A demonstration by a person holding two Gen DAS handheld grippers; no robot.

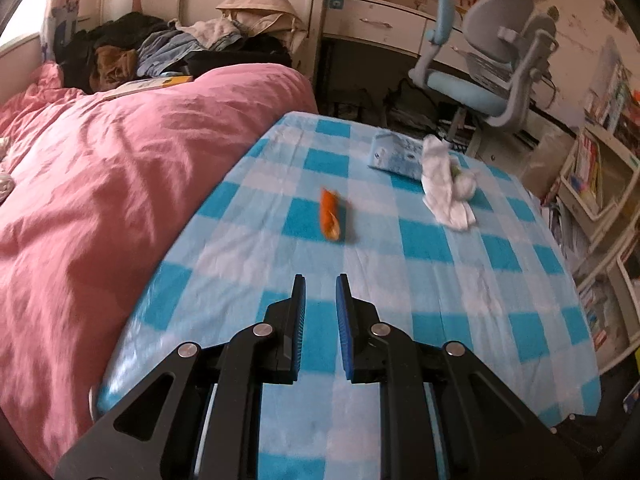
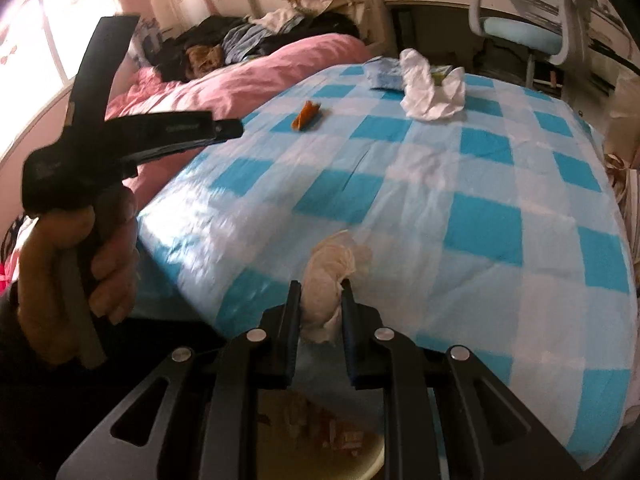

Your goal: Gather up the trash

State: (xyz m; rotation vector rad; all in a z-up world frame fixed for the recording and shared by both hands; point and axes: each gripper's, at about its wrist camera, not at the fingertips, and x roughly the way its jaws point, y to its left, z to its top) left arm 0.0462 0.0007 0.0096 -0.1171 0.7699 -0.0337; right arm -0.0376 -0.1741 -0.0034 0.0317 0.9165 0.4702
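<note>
A table with a blue-and-white checked cloth [image 1: 424, 240] holds an orange wrapper [image 1: 330, 214], a crumpled white tissue [image 1: 444, 184] and a light blue packet [image 1: 394, 154]. My left gripper [image 1: 320, 284] is open and empty, above the cloth, short of the orange wrapper. My right gripper [image 2: 320, 290] is shut on a crumpled white tissue wad [image 2: 326, 280], held over the table's near edge. The right wrist view also shows the orange wrapper [image 2: 306, 115], the white tissue [image 2: 430, 88], the blue packet [image 2: 382, 74] and the hand-held left gripper [image 2: 224, 128] at left.
A bed with a pink duvet [image 1: 100, 184] borders the table's left side, with piled clothes [image 1: 168, 48] at its head. A blue-grey desk chair [image 1: 492, 64] stands beyond the table. Shelves [image 1: 600, 184] stand at right. A bin opening with trash [image 2: 320, 436] lies below my right gripper.
</note>
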